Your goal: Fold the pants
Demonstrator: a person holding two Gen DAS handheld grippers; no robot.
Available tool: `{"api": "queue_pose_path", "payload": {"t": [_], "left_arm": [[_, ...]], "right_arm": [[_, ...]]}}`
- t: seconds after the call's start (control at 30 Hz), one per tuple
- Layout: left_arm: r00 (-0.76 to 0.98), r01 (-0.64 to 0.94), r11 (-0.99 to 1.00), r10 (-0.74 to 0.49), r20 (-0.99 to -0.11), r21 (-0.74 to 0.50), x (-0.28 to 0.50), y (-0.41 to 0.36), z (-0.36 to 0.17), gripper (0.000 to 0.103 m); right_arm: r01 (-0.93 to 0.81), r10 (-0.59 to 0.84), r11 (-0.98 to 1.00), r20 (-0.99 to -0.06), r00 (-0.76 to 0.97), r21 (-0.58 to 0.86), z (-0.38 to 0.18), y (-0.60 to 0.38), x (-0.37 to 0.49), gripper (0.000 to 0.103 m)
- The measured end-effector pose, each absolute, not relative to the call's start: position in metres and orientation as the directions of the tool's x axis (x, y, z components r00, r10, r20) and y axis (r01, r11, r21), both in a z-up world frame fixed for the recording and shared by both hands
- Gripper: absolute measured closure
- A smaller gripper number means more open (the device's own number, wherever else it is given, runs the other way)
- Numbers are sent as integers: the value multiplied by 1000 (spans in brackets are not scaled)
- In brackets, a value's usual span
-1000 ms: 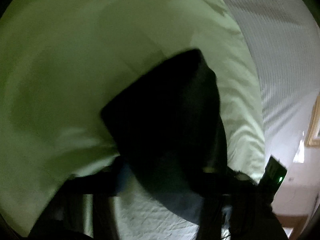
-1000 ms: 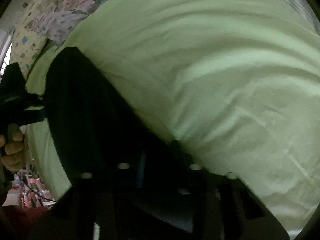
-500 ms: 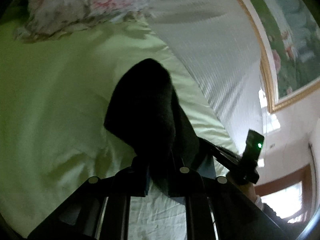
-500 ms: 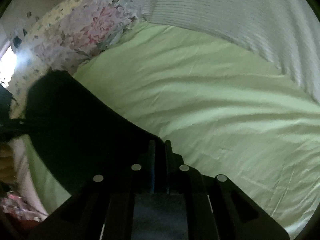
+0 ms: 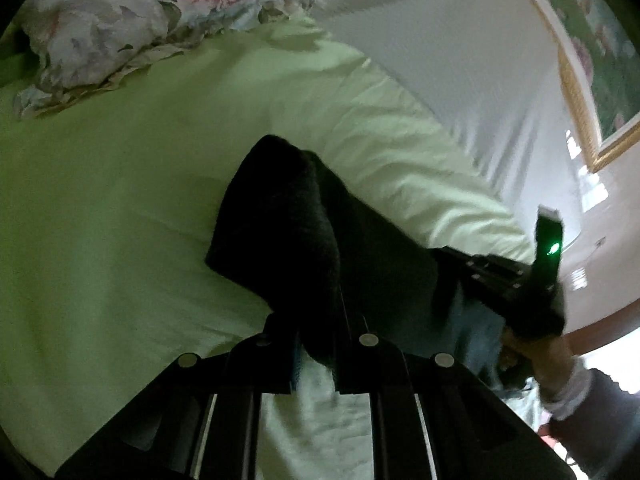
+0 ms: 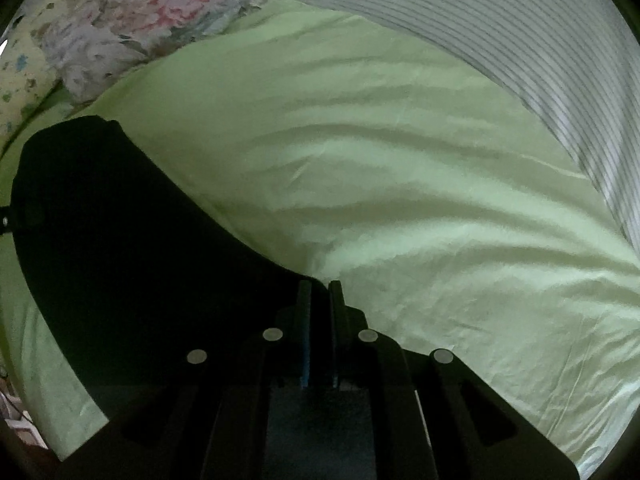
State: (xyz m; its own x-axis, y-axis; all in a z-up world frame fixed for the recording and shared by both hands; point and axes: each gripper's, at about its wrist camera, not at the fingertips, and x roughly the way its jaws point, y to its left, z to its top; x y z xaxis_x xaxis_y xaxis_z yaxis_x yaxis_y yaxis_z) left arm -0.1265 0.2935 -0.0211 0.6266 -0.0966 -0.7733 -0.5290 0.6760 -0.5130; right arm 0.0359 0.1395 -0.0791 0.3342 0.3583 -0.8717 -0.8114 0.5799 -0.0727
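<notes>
The black pants (image 5: pixel 288 232) hang bunched over the light green bed sheet (image 5: pixel 100 220). My left gripper (image 5: pixel 320 340) is shut on one edge of them. In the left wrist view the right gripper (image 5: pixel 480 272) grips the cloth further right, held by a hand. In the right wrist view the pants (image 6: pixel 120 248) spread as a dark sheet to the left, and my right gripper (image 6: pixel 320 300) is shut on their edge, above the green sheet (image 6: pixel 400 200).
A floral pillow (image 5: pixel 140 12) lies at the head of the bed, also in the right wrist view (image 6: pixel 152 12). A striped white cover (image 6: pixel 520 60) borders the sheet on the right. A framed picture (image 5: pixel 600 60) hangs on the wall.
Both grippers have lifted and tilted up with the pants: the pillow, wall and picture have come into view. The pants hang more stretched between the two grippers.
</notes>
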Motion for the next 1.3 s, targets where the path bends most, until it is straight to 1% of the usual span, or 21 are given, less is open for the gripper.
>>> {"api": "queue_pose_path", "payload": {"t": [0.07, 0.1, 0.2, 0.23, 0.3, 0.33, 0.37, 0.4, 0.47, 0.57, 0.67, 0.83, 0.97, 1.07, 1.23, 1.3], "left_arm": [[580, -556, 682, -91, -809, -475, -125, 293, -29, 90], [569, -561, 680, -97, -817, -472, -126, 293, -32, 86], [563, -566, 673, -106, -820, -476, -129, 294, -28, 80], [560, -566, 674, -108, -821, -475, -131, 294, -24, 79], [553, -574, 675, -97, -827, -463, -136, 294, -17, 69], [555, -579, 675, -86, -828, -458, -139, 294, -12, 65], [564, -590, 674, -51, -824, -445, -143, 295, -4, 57], [575, -594, 672, -31, -818, -443, -145, 296, 2, 54], [607, -586, 665, -19, -794, -464, -149, 299, 16, 54], [640, -553, 680, -22, -768, -481, -142, 297, 34, 48], [655, -487, 726, -64, -753, -485, -122, 283, 48, 48], [643, -355, 783, -191, -742, -510, -75, 236, 52, 46], [605, -258, 810, -289, -742, -526, -40, 194, 48, 44], [570, -193, 830, -339, -748, -523, -22, 164, 47, 43], [500, -60, 846, -434, -749, -530, 3, 111, 45, 38], [457, -3, 849, -469, -756, -529, 12, 89, 42, 37]], "right_arm": [[-799, 358, 599, -877, 320, -46, -80, 137, 38, 92], [-787, 359, 615, -876, 323, -38, -78, 134, 40, 86], [-747, 374, 665, -870, 321, 10, -69, 120, 46, 78], [-727, 380, 686, -866, 325, 28, -63, 112, 47, 70], [-697, 402, 715, -852, 336, 63, -53, 94, 48, 61], [-680, 423, 728, -840, 341, 90, -46, 82, 47, 58], [-664, 435, 740, -831, 346, 111, -41, 72, 46, 57], [-644, 445, 753, -824, 352, 132, -36, 60, 45, 57], [-601, 468, 779, -804, 366, 179, -28, 31, 40, 57], [-536, 471, 815, -790, 393, 219, -21, -8, 27, 56], [-467, 454, 850, -788, 417, 243, -19, -38, 14, 56], [-336, 413, 900, -787, 458, 277, -21, -96, -9, 56], [-220, 380, 925, -789, 482, 310, -27, -142, -28, 56], [-135, 345, 937, -790, 506, 323, -33, -176, -44, 56], [-15, 304, 937, -793, 527, 349, -41, -220, -64, 56], [32, 290, 932, -796, 531, 360, -47, -236, -70, 56]]}}
